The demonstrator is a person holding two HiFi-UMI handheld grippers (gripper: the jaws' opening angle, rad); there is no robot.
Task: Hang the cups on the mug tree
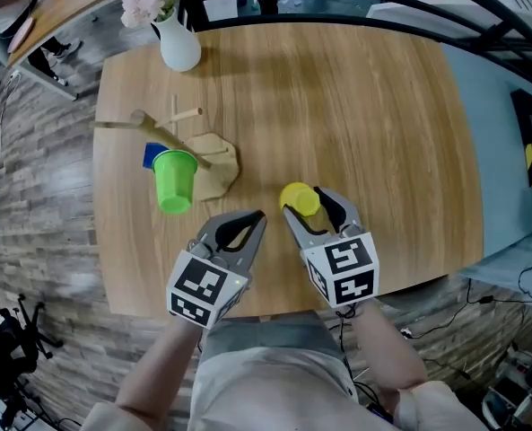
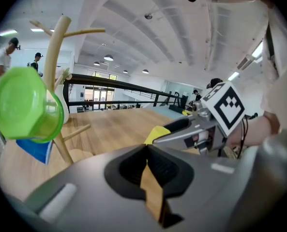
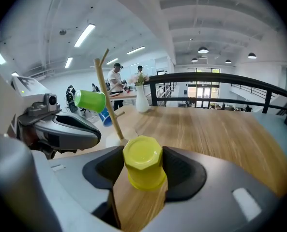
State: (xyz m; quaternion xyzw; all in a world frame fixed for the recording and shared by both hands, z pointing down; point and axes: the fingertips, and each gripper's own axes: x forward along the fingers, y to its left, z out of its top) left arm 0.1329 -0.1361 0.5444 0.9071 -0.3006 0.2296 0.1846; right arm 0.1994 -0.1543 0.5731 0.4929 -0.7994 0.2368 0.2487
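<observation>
The wooden mug tree [image 1: 178, 139] stands on the left part of the table, with a green cup [image 1: 174, 180] hanging from a peg and a blue cup [image 1: 152, 156] behind it. Both also show in the left gripper view, green cup [image 2: 24, 105] above blue cup [image 2: 35, 149]. My right gripper [image 1: 303, 201] is shut on a yellow cup [image 3: 142, 161], bottom end up, its pads against both sides. That cup [image 1: 299, 198] is low over the table near the front edge. My left gripper [image 1: 257, 216] is shut and empty, just left of the right one, its fingertips [image 2: 145, 147] meeting.
A white vase with pink flowers [image 1: 177, 36] stands at the table's far left corner. The wooden table's near edge [image 1: 274, 316] lies just under the grippers. A black railing [image 3: 220, 77] runs beyond the far edge, and people stand far off in the hall.
</observation>
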